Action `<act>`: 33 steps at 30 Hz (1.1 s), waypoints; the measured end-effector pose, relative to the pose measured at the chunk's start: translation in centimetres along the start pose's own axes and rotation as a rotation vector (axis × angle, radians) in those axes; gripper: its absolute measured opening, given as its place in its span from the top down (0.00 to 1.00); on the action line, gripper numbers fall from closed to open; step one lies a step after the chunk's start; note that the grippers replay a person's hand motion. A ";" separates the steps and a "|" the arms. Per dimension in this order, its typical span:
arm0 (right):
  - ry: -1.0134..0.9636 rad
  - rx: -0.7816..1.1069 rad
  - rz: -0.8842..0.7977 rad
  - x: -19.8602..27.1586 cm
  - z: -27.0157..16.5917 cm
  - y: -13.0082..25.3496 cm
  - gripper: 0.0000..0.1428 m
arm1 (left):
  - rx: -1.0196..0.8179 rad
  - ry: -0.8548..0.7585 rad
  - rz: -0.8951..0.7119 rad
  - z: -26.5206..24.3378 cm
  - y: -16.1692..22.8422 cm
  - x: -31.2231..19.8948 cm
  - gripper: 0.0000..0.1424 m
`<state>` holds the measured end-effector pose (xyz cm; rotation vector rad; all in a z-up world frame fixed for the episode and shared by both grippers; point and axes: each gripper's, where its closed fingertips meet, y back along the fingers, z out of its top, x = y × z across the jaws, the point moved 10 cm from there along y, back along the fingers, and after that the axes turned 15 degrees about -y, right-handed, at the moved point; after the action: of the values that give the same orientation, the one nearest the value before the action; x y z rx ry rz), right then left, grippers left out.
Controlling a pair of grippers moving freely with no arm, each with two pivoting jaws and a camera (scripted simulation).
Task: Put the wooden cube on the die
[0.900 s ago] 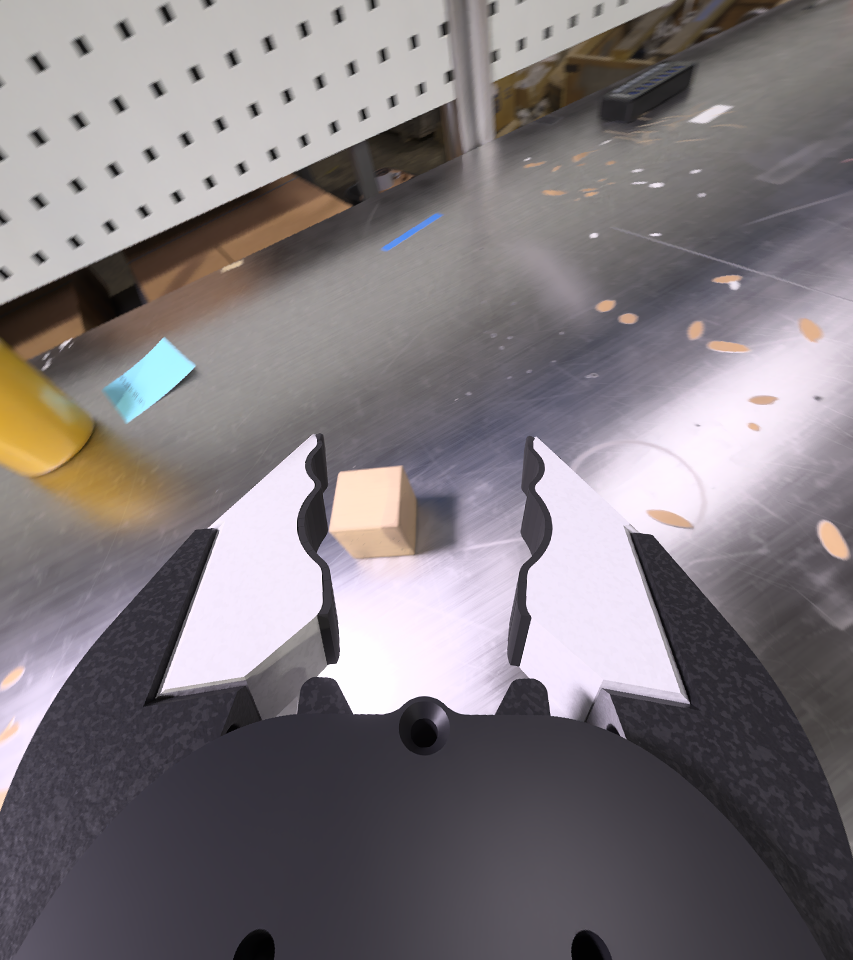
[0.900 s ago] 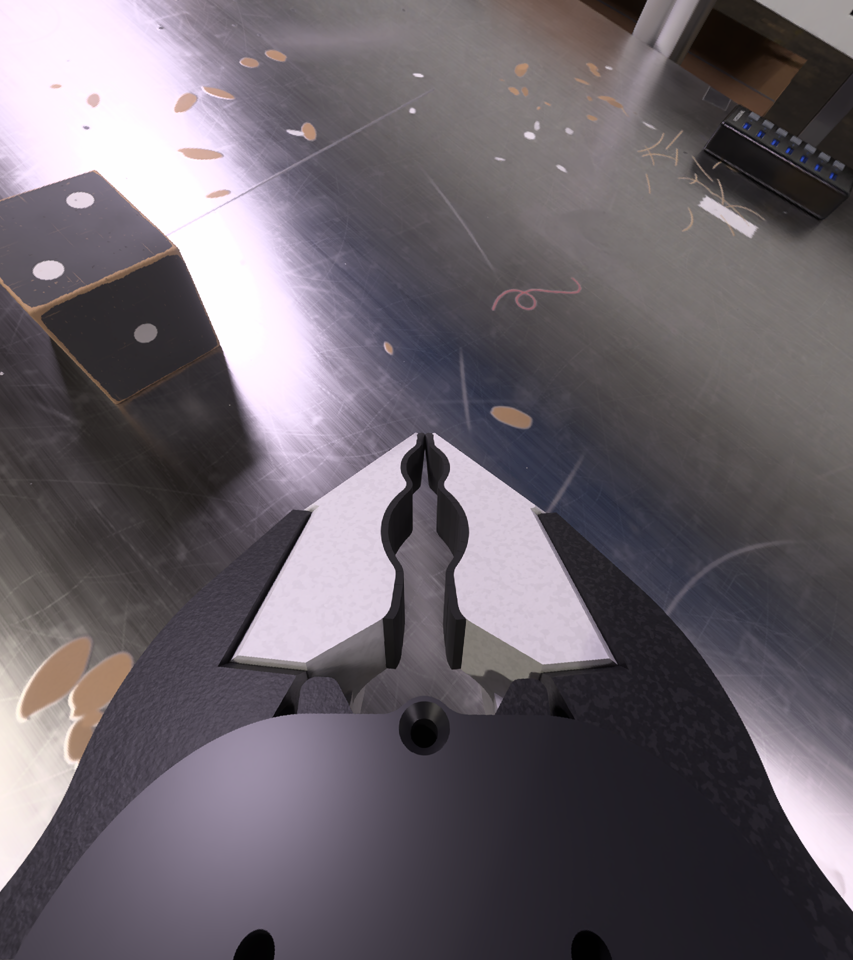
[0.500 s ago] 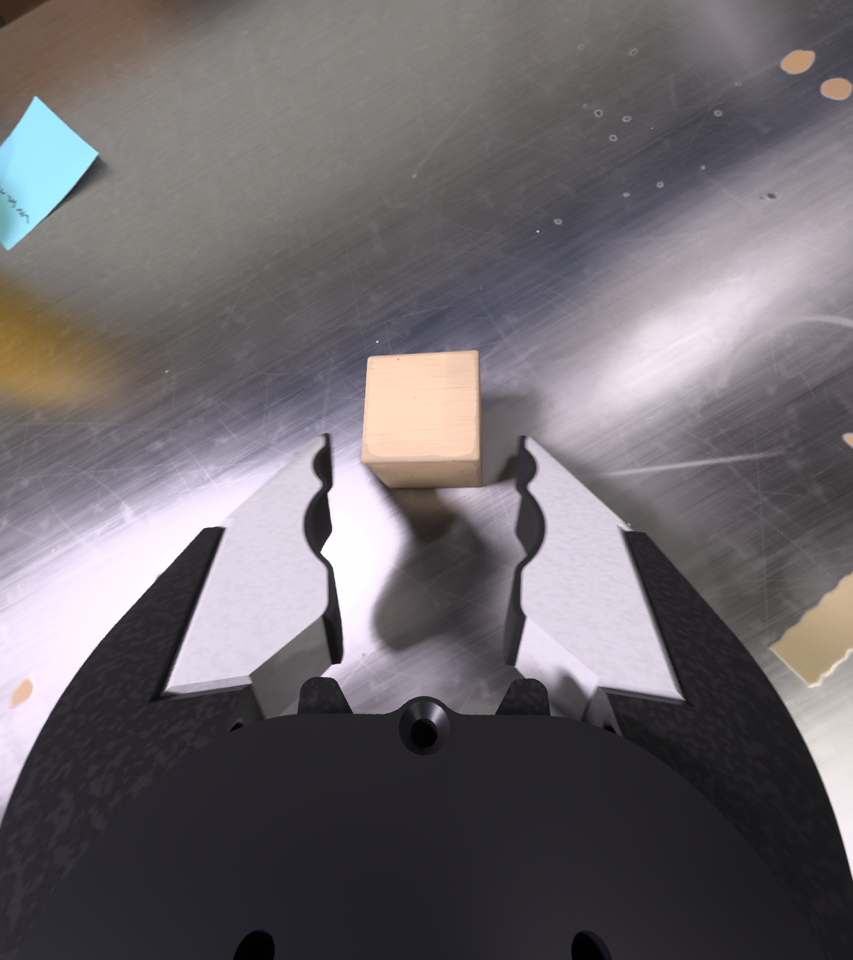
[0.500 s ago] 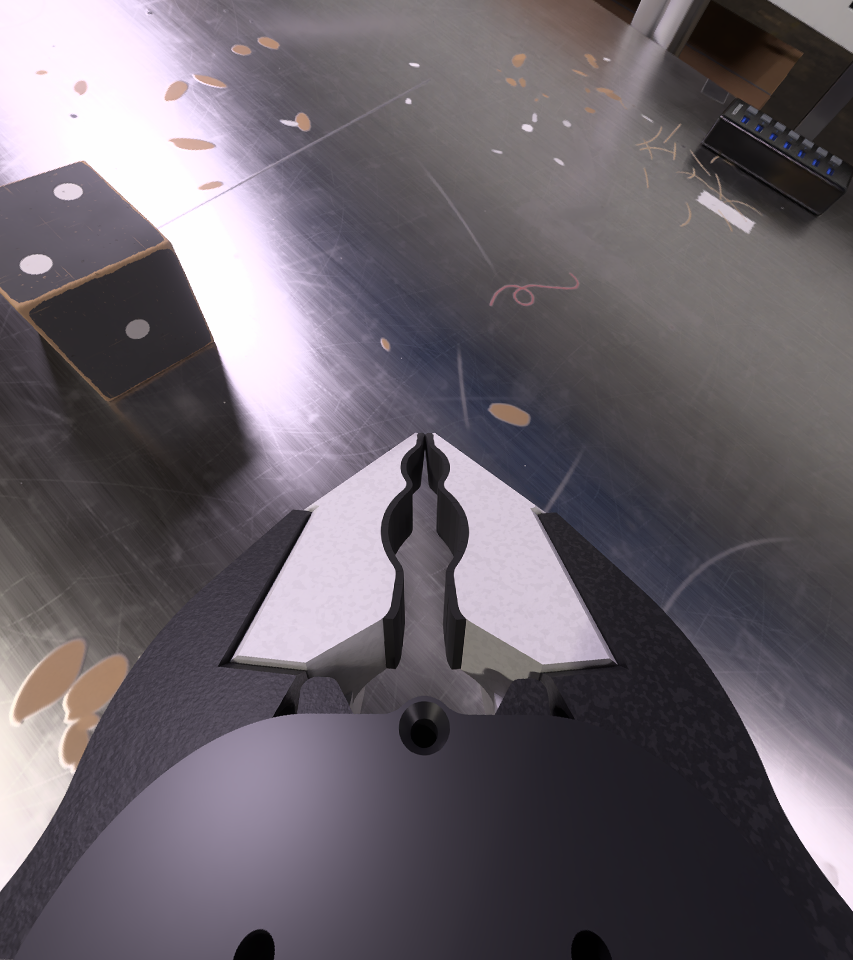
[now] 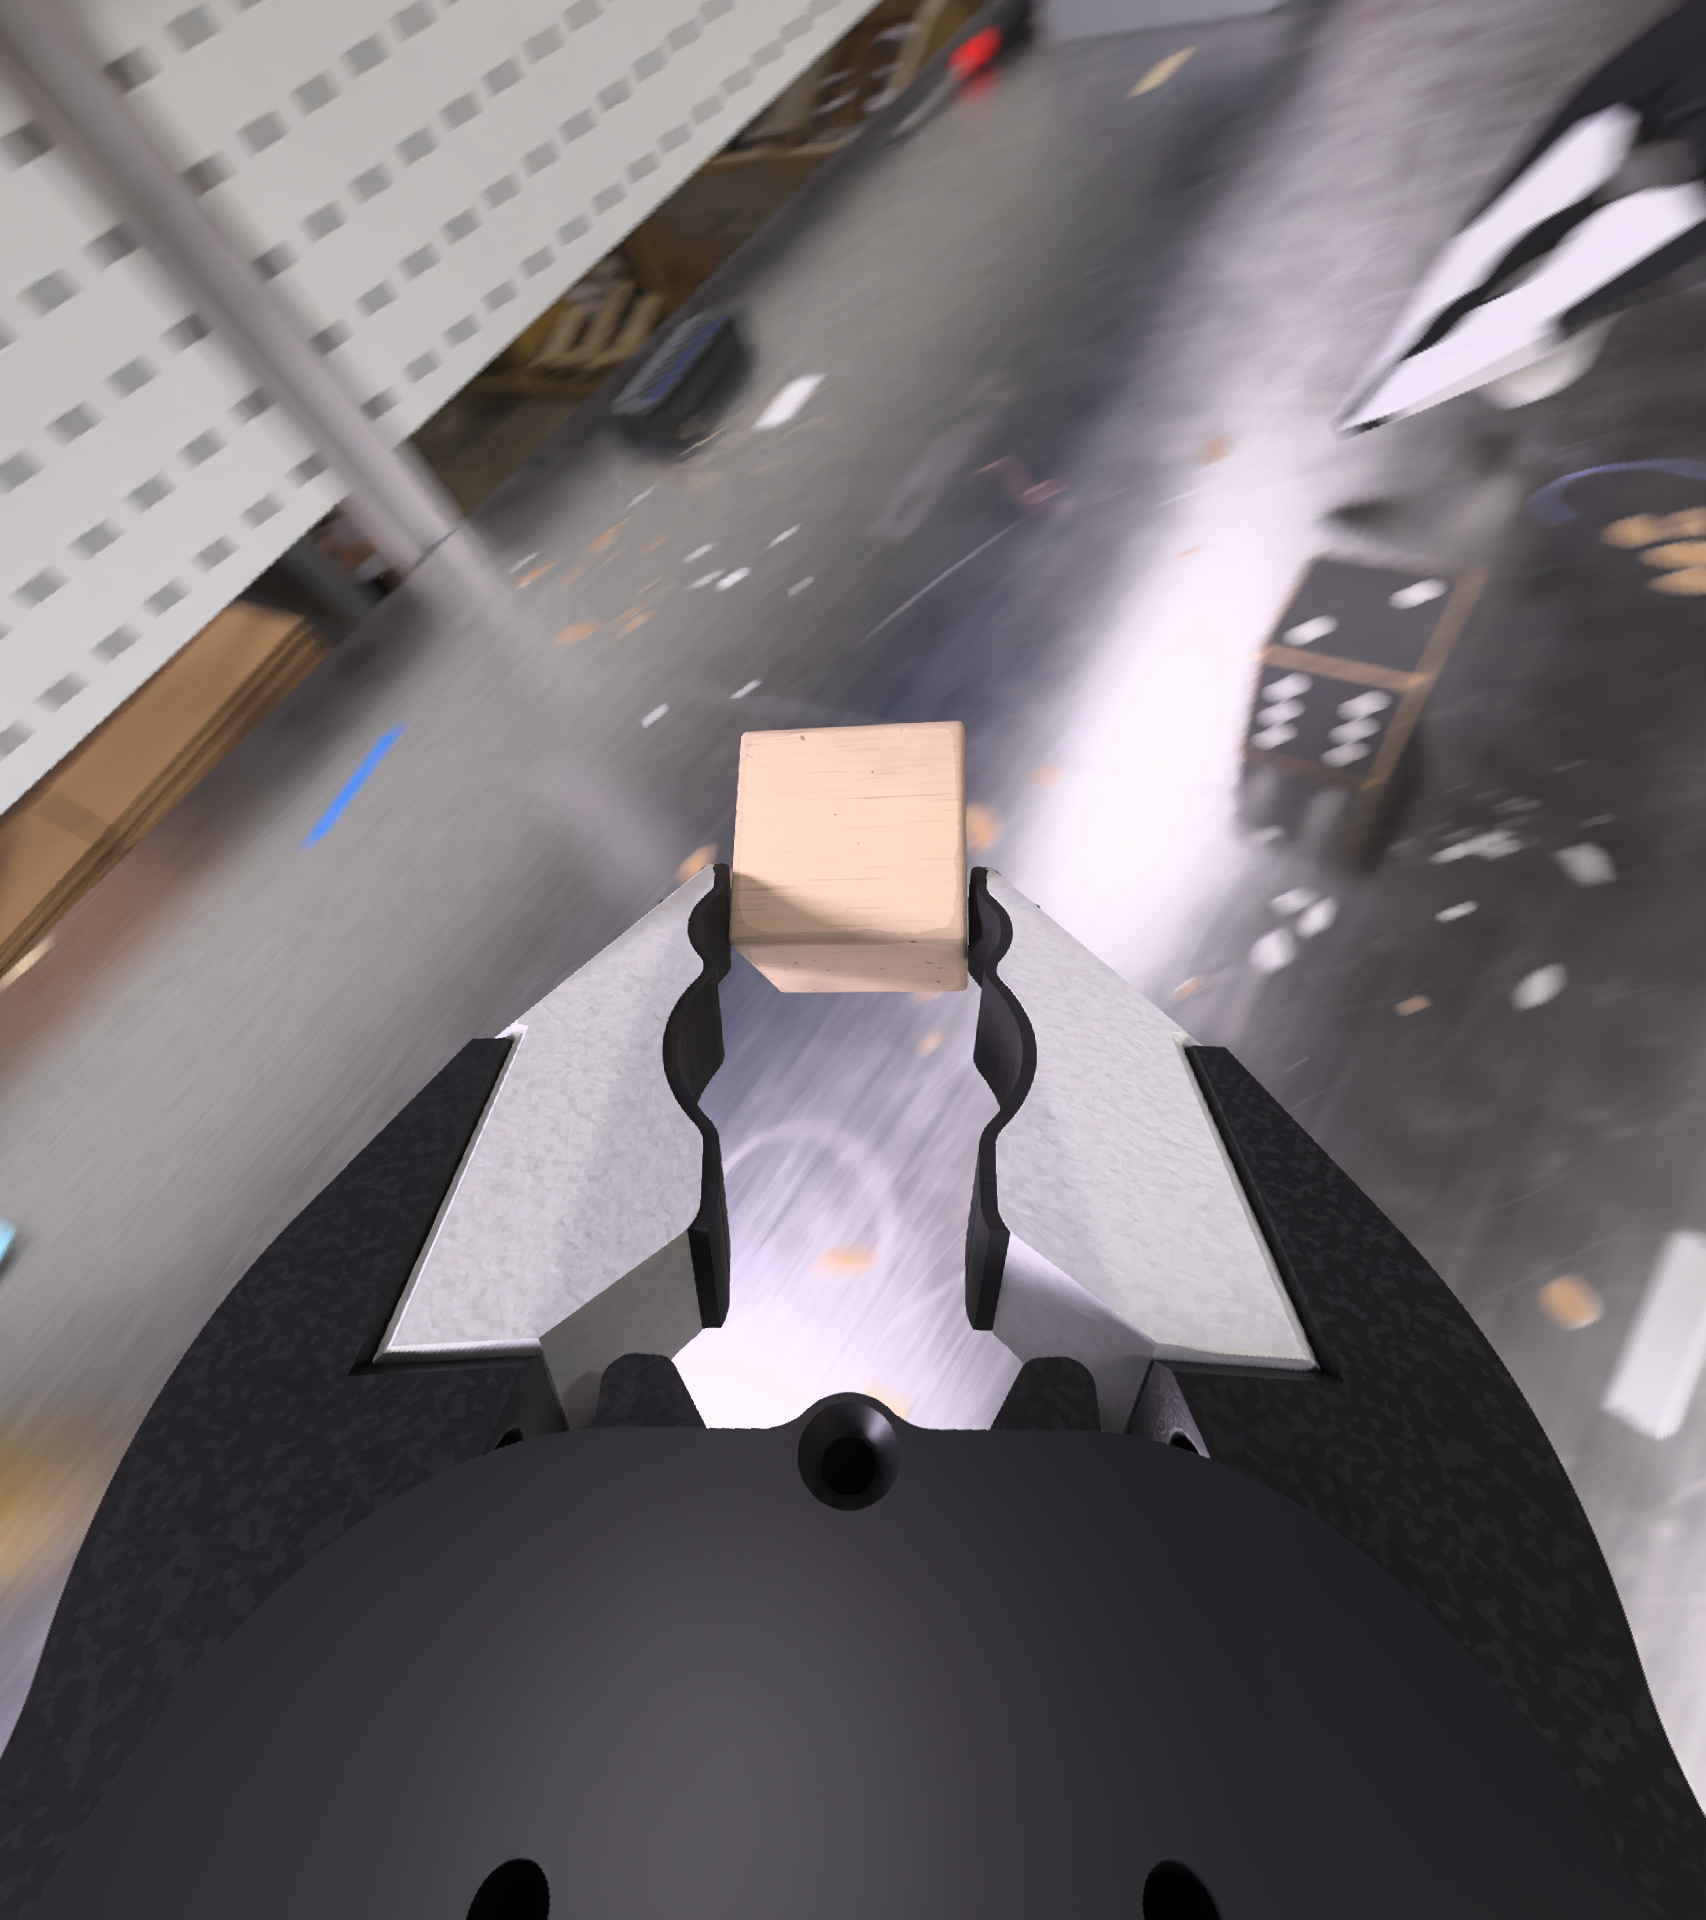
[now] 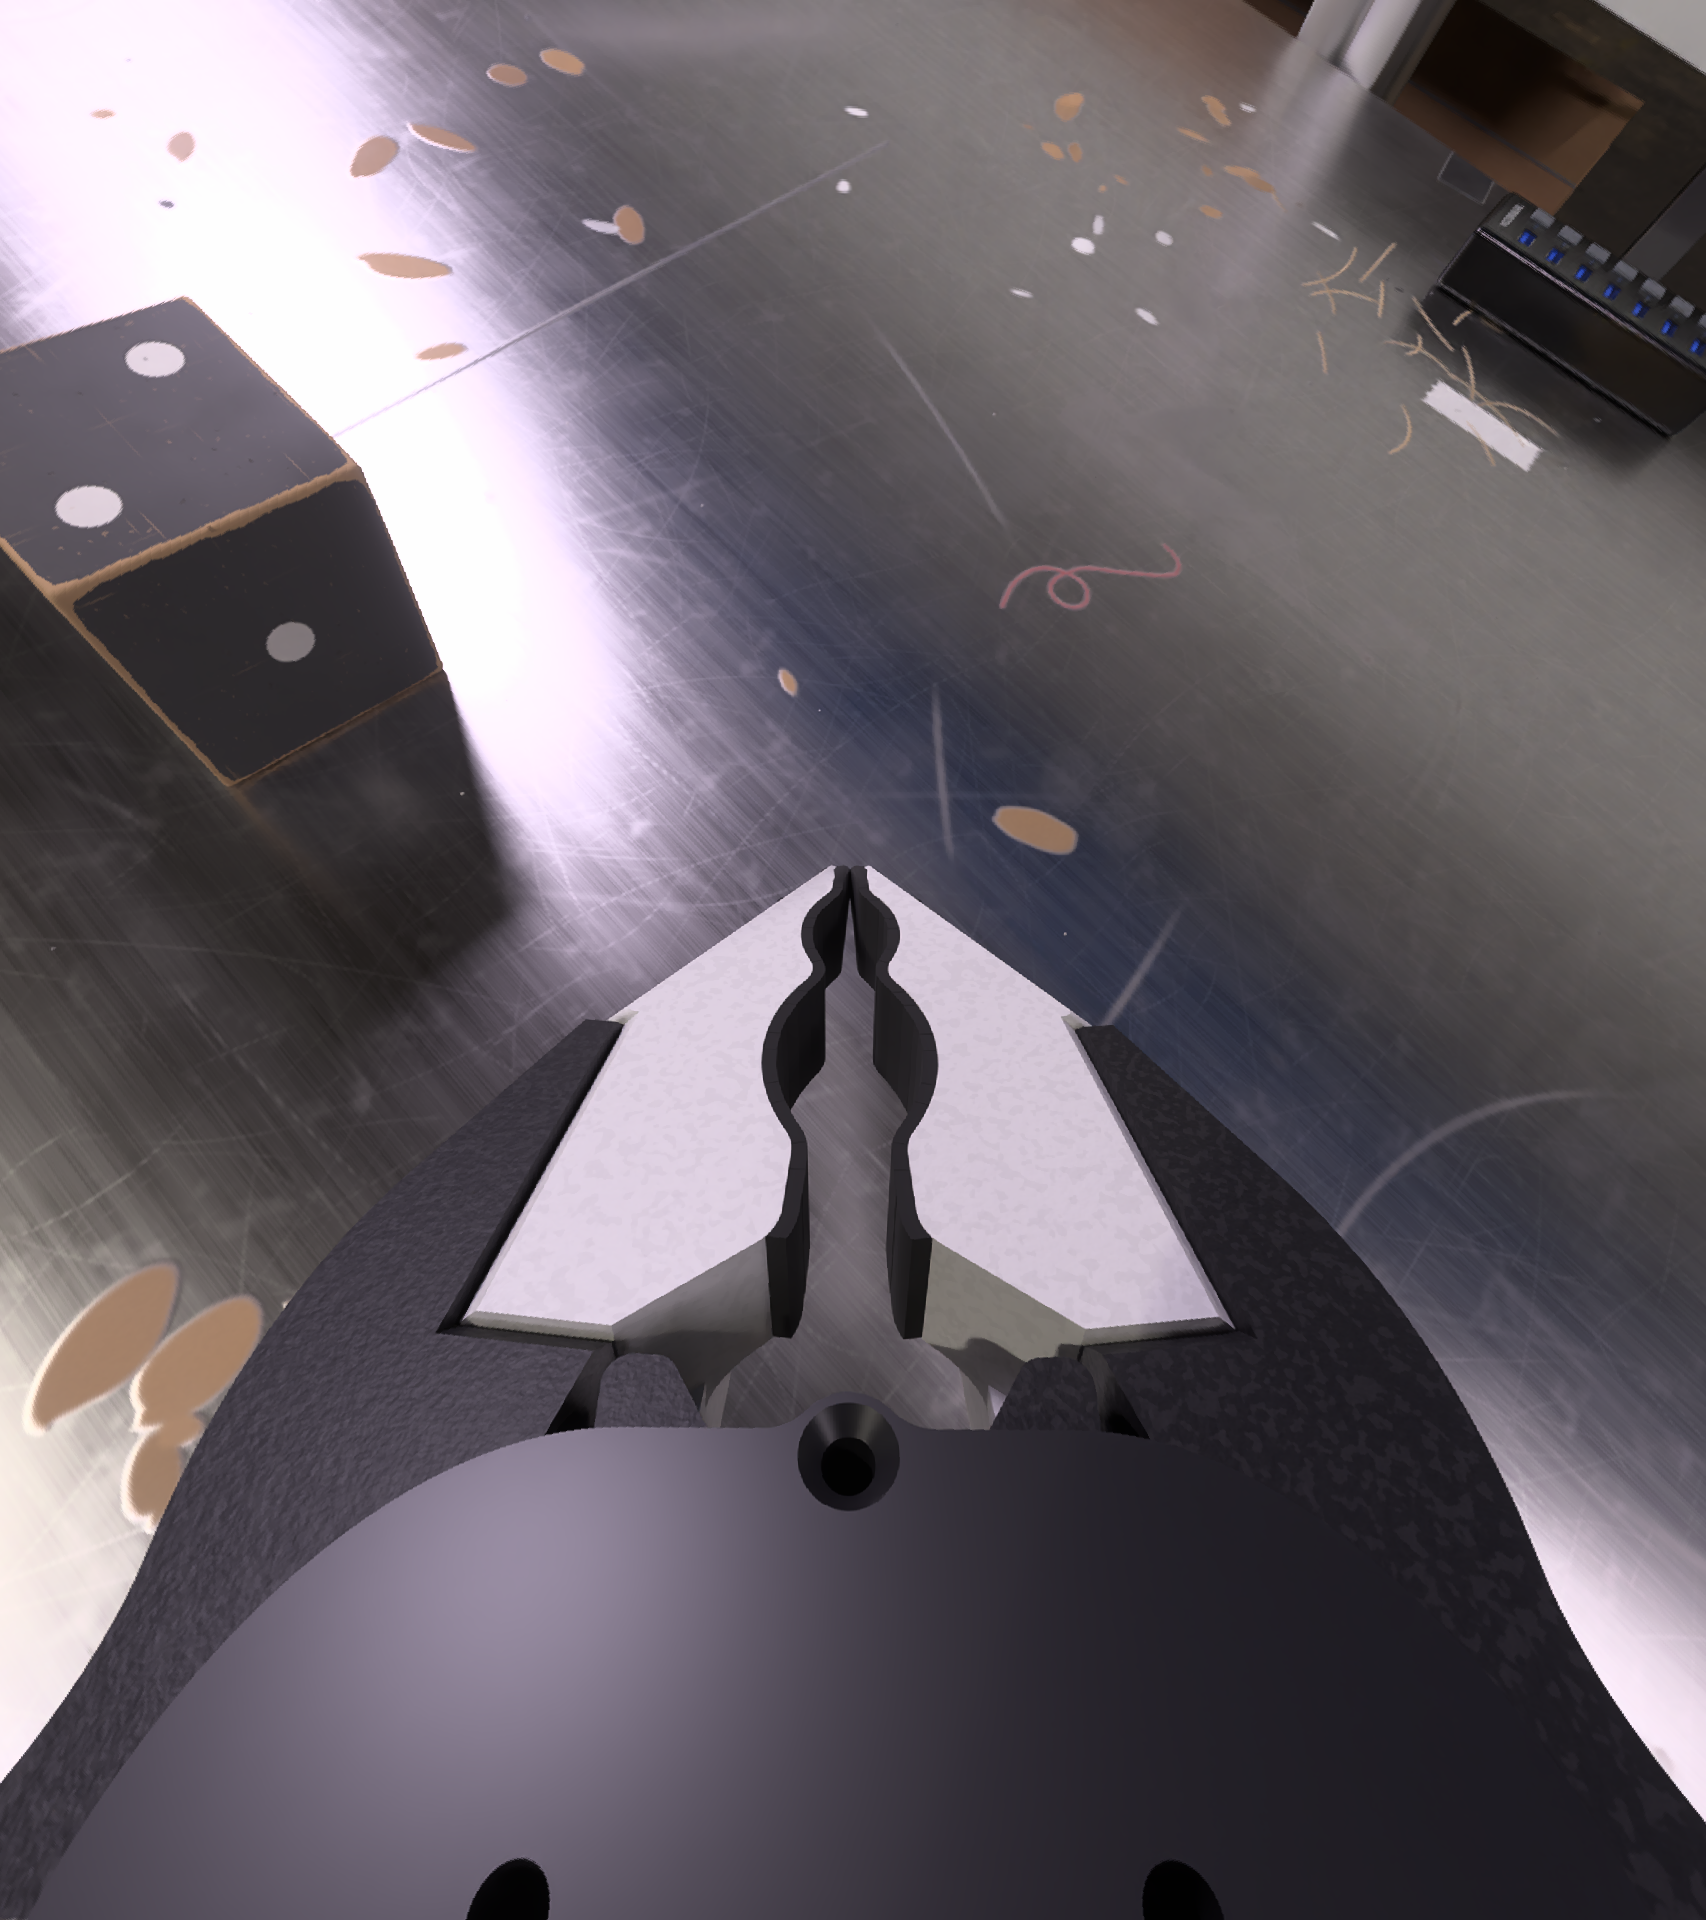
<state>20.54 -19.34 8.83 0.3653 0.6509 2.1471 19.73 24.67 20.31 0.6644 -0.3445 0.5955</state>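
looks about halfway to me: the die [image 5: 1348, 696] sits bare on the scratched metal surface [image 6: 1244, 727] up ahead to the right, the left gripper [image 5: 847, 914] has its jaws clamped on the wooden cube [image 5: 849, 847] held off the surface, and the right gripper [image 6: 849, 883] sits idle, jaws closed on nothing.

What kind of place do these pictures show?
Probably a workshop bench. The scratched metal tabletop is littered with wood chips, a white pegboard stands behind it, and cardboard boxes lie under that. The left gripper holds the wooden cube above the tabletop.
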 end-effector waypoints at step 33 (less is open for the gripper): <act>-0.004 -0.012 0.020 -0.1 0.1 0.2 1.00 | -0.093 -0.126 -0.380 4.8 -10.9 -7.3 0.39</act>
<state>20.48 -19.52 9.01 0.3703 0.6342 2.1677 20.20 11.65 15.16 0.6582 -0.3504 0.1750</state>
